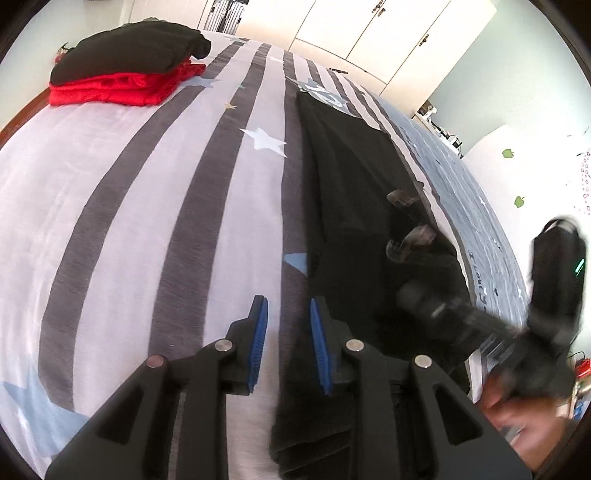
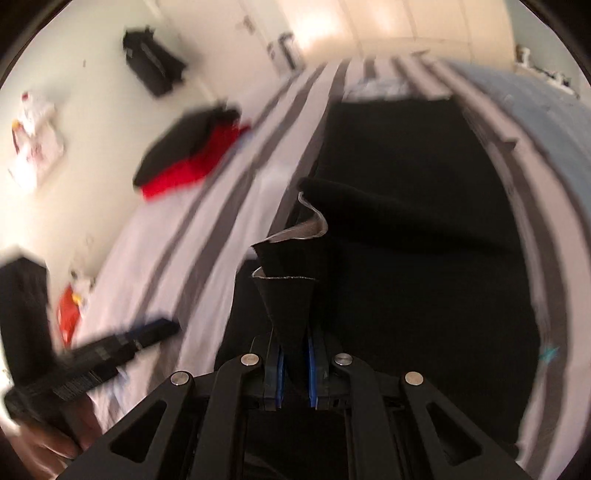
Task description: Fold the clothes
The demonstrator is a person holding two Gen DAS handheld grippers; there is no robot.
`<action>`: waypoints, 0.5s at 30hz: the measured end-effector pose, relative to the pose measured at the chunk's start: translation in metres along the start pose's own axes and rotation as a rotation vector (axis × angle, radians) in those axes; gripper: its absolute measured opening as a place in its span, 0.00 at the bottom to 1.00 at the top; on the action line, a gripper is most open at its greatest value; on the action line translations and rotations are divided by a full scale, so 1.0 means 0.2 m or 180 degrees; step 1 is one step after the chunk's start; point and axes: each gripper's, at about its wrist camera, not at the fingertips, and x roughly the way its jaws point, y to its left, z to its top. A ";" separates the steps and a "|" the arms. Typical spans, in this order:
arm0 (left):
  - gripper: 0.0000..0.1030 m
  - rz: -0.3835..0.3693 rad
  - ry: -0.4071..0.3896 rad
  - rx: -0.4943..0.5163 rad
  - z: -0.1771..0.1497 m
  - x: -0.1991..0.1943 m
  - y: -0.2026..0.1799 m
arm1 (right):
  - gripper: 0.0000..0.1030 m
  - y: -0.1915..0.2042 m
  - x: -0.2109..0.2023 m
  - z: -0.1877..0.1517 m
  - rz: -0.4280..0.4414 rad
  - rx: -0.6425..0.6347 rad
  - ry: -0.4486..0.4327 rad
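A long black garment [image 1: 347, 192] lies lengthwise on the striped bedspread [image 1: 147, 184]. My left gripper [image 1: 288, 325] is open and empty, low over the bed at the garment's left edge. My right gripper [image 2: 293, 362] is shut on a bunched fold of the black garment [image 2: 291, 295] and holds it lifted above the rest of the cloth [image 2: 424, 184]. The right gripper also shows blurred in the left wrist view [image 1: 413, 236], over the garment's right side. The left gripper shows blurred in the right wrist view [image 2: 147, 332].
A folded stack, black garment [image 1: 125, 48] on red garment [image 1: 122, 88], sits at the bed's far left corner. White wardrobe doors [image 1: 369, 33] stand beyond the bed. A black bag [image 2: 151, 62] and other items lie on the floor left of the bed.
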 end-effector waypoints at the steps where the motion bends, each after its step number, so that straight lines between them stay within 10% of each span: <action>1: 0.20 -0.0013 0.0006 0.0002 -0.02 0.02 -0.01 | 0.10 0.02 0.03 -0.01 -0.0024 -0.0049 0.0032; 12: 0.21 -0.0277 0.0012 0.0004 0.00 0.02 -0.08 | 0.13 0.17 -0.15 -0.02 -0.0129 -0.0563 -0.0201; 15: 0.21 -0.0291 0.0013 -0.0007 0.02 0.02 -0.09 | 0.53 0.17 -0.03 -0.09 -0.0173 -0.0715 0.0155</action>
